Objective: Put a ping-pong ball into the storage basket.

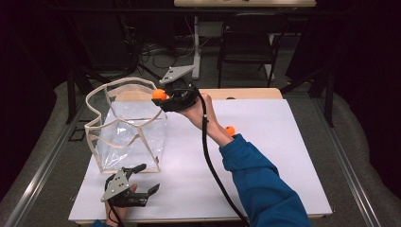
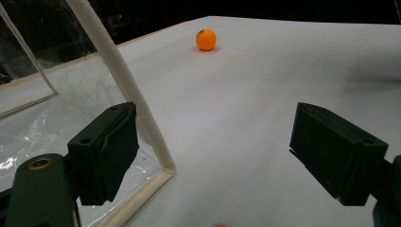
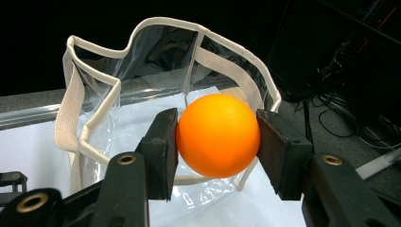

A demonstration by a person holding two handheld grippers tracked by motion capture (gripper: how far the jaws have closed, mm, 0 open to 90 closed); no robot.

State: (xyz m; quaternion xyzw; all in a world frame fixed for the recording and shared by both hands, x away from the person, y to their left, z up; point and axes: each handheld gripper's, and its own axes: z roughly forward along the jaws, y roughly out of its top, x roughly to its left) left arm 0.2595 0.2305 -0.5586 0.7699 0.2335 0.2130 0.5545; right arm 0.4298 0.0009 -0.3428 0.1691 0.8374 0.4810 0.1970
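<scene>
A clear plastic bag (image 1: 126, 126) with cream trim stands open at the left of the white table (image 1: 265, 156). My right gripper (image 1: 163, 98) is shut on an orange ball (image 1: 159, 94) and holds it over the bag's right rim; in the right gripper view the ball (image 3: 218, 135) sits between both jaws above the bag (image 3: 94, 118). A second orange ball (image 1: 230, 130) lies on the table beside the right forearm, seen as a far ball (image 2: 206, 39) in the left gripper view. My left gripper (image 1: 142, 178) rests open near the bag's front corner (image 2: 163, 170).
The white sheet has free room at the right and the front. Beyond the table stand a black chair (image 1: 248, 42), a desk leg (image 1: 196, 47) and floor cables (image 1: 161, 49). The right gripper's cable (image 1: 213, 170) trails across the table.
</scene>
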